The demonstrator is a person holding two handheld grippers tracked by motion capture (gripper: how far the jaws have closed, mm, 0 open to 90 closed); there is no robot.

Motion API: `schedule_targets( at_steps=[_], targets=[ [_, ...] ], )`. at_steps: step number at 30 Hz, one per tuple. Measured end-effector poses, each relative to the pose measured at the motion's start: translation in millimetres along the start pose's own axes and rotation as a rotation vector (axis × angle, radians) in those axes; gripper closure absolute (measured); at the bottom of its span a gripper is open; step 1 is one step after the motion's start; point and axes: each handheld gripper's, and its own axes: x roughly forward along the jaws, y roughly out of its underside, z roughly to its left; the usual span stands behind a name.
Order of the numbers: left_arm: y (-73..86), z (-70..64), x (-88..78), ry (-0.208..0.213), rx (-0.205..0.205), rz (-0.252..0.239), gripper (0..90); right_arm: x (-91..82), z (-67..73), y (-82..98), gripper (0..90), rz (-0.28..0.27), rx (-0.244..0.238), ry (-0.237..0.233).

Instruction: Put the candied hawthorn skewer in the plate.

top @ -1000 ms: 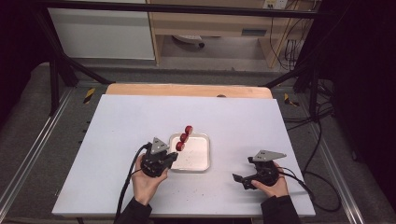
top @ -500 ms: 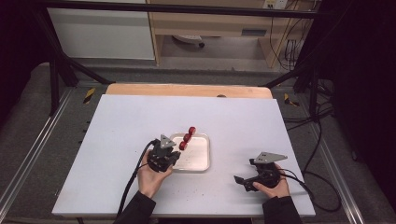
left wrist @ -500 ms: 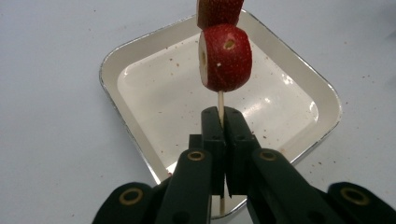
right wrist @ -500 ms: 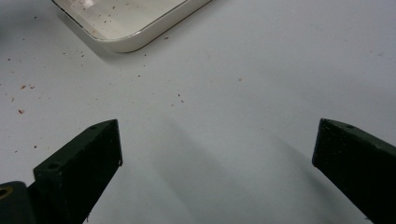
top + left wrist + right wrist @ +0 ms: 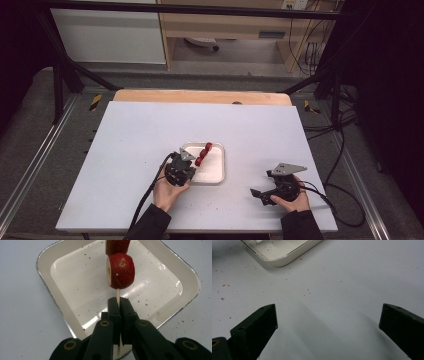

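At the near edge of the pale desk (image 5: 125, 150), a person's two forearms enter the high view, each hand carrying a two-jaw tool. The right tool (image 5: 257, 192) rests low over bare desk near the front right corner, its black jaws spread wide with nothing between them (the right gripper view looks out between them across the speckled desk surface to a corner of the tray beyond). The right hand (image 5: 292, 197) wraps the tool's body, with a cable trailing off toward the desk's right edge.

Just left of centre, the left tool (image 5: 119, 305) is clamped tight on a thin wooden skewer (image 5: 118, 294), the stick pinched between the two pads. In the left gripper view the skewer runs up from the jaws and carries red strawberry pieces (image 5: 120, 270), a cut half nearest the tool and another piece above it at the frame's top edge. The fruit hangs over the white square tray (image 5: 55, 307), whose floor is flecked with small red specks; whether the fruit touches the tray cannot be told.

In the high view the tray sits near the middle of the desk, well apart from the right tool. Beyond the desk's far edge runs a wooden board (image 5: 200, 96), with dark frame rails further back.
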Motion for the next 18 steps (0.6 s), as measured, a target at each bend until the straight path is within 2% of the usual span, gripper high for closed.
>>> schedule_targets(
  at_steps=[4,18],
  targets=[
    [0.8,-1.3,4.2,-0.017,0.001,0.018,88.1,-0.1,0.1,0.2,2.3,-0.001,-0.002,0.001],
    [-0.3,-0.7,5.3,-0.029,-0.001,0.018,87.7,-0.3,0.2,0.1,2.4,0.000,0.000,0.005]
  ],
)
